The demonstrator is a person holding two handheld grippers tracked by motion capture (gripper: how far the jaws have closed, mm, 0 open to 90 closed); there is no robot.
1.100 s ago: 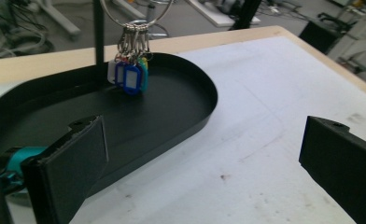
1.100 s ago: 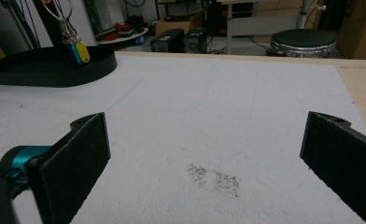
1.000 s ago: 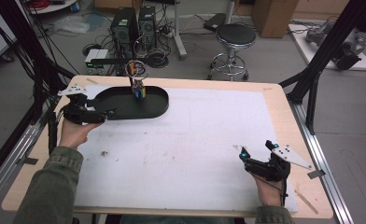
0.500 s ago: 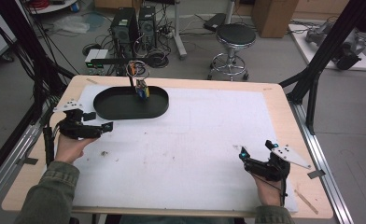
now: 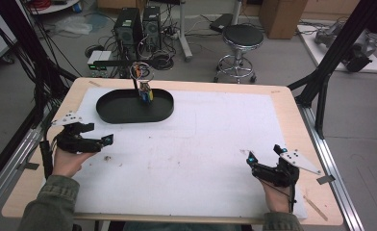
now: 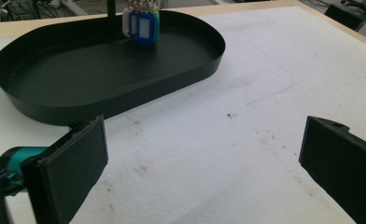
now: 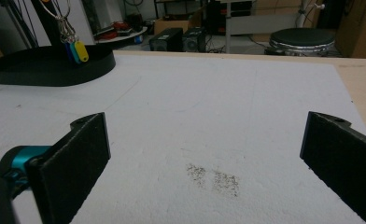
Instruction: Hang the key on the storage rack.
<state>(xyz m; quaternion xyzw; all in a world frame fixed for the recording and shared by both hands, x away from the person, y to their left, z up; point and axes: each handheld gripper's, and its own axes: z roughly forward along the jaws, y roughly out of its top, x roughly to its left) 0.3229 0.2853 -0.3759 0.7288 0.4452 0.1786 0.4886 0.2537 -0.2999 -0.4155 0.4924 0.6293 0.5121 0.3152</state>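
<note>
Wooden table (image 5: 292,103) covered by a white foam sheet (image 5: 210,139), scuffed and speckled with dark marks; one grey smudge patch sits ahead of the right gripper in its own view. Black oval tray (image 5: 114,113) at the far left of the sheet, holding an upright post with a ring of coloured key tags (image 5: 145,94).

Left gripper (image 5: 97,141) near the left edge, just short of the tray, jaws spread wide, nothing between them. Right gripper (image 5: 261,159) at the near right, well apart from the tray, jaws likewise wide and empty.

Beyond: grey floor, black round stool (image 5: 243,36), computer towers (image 5: 138,24), tangled cables, black frame struts.
</note>
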